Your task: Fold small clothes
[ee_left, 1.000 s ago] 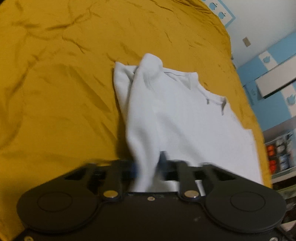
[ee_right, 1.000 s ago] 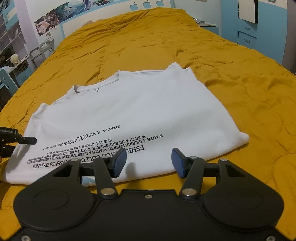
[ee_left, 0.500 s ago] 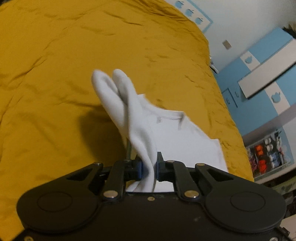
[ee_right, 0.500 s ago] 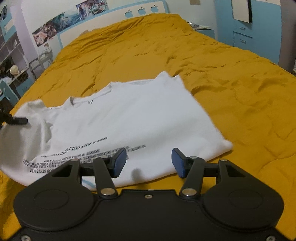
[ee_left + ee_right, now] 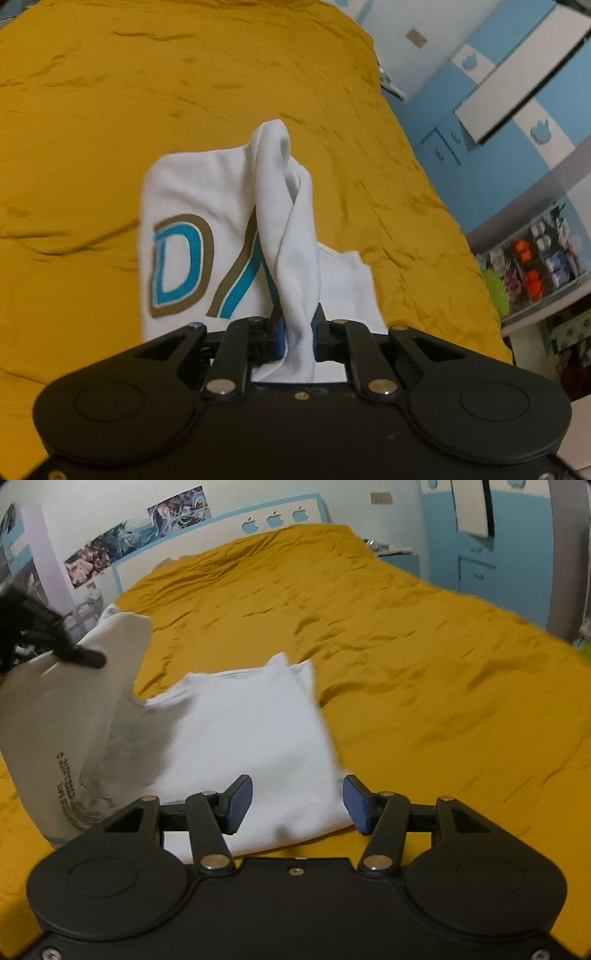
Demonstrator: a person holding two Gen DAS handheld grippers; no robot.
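White shirt (image 5: 255, 738) lies on the bed (image 5: 424, 672), on the mustard cover, near its foot end and just ahead of both grippers.

Left gripper (image 5: 298, 326): jaws nearly together, blue pads clamped on a bunched, twisted fold of the shirt. The fold rises from the pads as a rope of cloth, off the bed. Beside that fold, on the shirt's left, large blue-and-brown letters (image 5: 181, 267) show on the turned-over cloth: a "D" and part of another.

From the right wrist view the lifted side of the shirt stands up at the shirt's left edge, held by the left gripper's dark finger (image 5: 79, 657); small black print (image 5: 64, 779) shows low on the raised flap. The rest of the shirt lies flat on the cover, collar end away from the grippers.

Right gripper (image 5: 297, 804): jaws about half apart, nothing between the pads. It hovers over the shirt's near right corner; contact with the cloth cannot be told.

Beyond the bed: headboard (image 5: 229, 528) with apple shapes, blue cabinets (image 5: 491, 572) to the bed's right.
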